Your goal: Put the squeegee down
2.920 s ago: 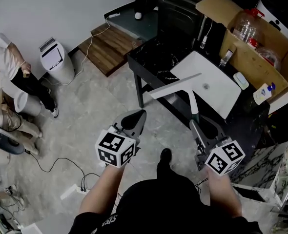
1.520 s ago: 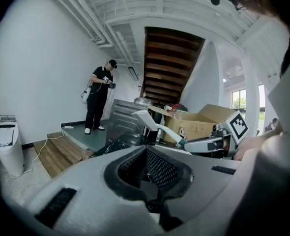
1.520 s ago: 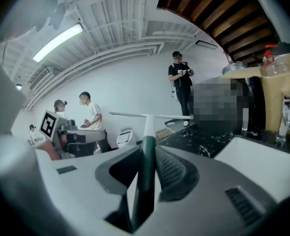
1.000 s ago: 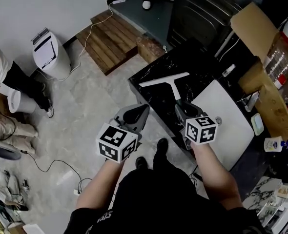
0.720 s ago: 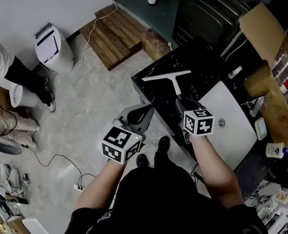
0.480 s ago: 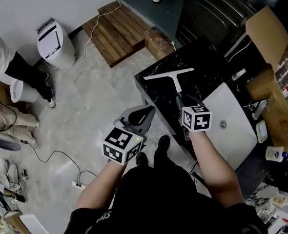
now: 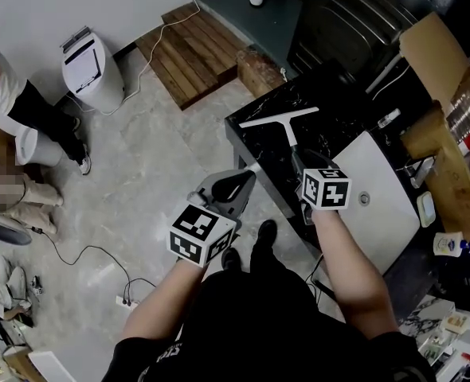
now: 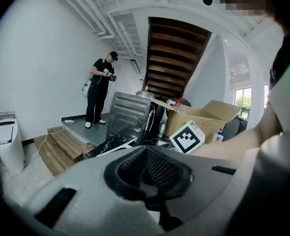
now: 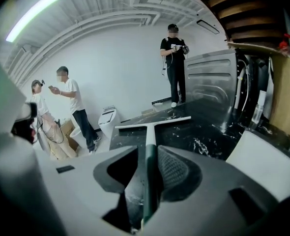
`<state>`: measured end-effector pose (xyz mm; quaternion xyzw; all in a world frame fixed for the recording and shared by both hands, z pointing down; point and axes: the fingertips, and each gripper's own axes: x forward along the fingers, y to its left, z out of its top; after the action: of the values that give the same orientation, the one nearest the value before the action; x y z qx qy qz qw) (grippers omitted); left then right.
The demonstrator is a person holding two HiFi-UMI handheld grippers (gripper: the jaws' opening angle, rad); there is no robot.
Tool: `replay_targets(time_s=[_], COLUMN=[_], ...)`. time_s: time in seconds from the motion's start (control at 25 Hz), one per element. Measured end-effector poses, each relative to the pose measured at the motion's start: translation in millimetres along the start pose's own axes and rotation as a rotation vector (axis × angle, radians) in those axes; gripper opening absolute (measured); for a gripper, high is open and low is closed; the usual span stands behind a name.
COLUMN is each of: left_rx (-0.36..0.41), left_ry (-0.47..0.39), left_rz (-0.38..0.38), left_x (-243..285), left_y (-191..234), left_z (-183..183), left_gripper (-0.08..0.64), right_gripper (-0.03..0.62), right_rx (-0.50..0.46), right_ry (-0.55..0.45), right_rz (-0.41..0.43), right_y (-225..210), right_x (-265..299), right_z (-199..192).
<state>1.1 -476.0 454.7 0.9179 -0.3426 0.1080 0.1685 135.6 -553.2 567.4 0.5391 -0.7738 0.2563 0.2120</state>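
Observation:
The white squeegee (image 7: 281, 119) lies flat on the black marble table (image 7: 342, 122), blade away from me, handle pointing back at me. My right gripper (image 7: 303, 159) is at the handle's near end. In the right gripper view the squeegee (image 9: 153, 123) runs between the jaws of the right gripper (image 9: 147, 154). They have just been opening: the handle rests by the right pad with a gap on its left, so this gripper is open. My left gripper (image 7: 240, 183) hovers off the table's near-left corner, shut and empty; it shows as the left gripper (image 8: 148, 155) in its own view.
A white sink basin (image 7: 382, 193) sits in the table right of my right hand. Cardboard boxes (image 7: 442, 70) stand at the right, a steel appliance (image 7: 338, 14) behind the table. Wooden steps (image 7: 189, 50), a white bin (image 7: 90, 68) and people stand on the floor.
The squeegee came from over the white basin to the black tabletop. Over the last second the right gripper slid slightly right and its jaws parted. The left gripper barely moved.

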Motion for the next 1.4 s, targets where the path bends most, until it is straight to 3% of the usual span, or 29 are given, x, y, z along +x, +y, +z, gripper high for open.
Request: replay_targets(time_s=[0.24, 0.56, 0.84, 1.04, 1.4], left_rx=[0.024, 0.054, 0.066, 0.121, 0.110], left_ry=[-0.032, -0.089, -0.126, -0.131, -0.154], left_rz=[-0.031, -0.109, -0.134, -0.096, -0.056], left_x=[-31.0, -57.8, -61.6, -56.8, -32.6], left_y=[-15.2, -37.8, -60.8, -73.2, -118.8], left_z=[1.3, 8.4, 21.0, 29.7, 41.9], left_gripper=[0.011, 0.010, 0.009, 0.009, 0.009], right_gripper=[0.098, 0.083, 0.041, 0.009, 0.005], right_rx=[0.030, -0.053, -0.133, -0.146, -0.182], right_ry=[-0.100, -0.193, -0.228, -0.277, -0.357], right_rz=[-0.008, -0.022, -0.036, 0.011, 0.075], right_y=[16.3, 52.2, 54.4, 52.9, 14.9], right_x=[-58.5, -156.2, -213.5, -237.2, -300.5], right_z=[-2.6, -6.3, -5.0, -5.6, -11.2])
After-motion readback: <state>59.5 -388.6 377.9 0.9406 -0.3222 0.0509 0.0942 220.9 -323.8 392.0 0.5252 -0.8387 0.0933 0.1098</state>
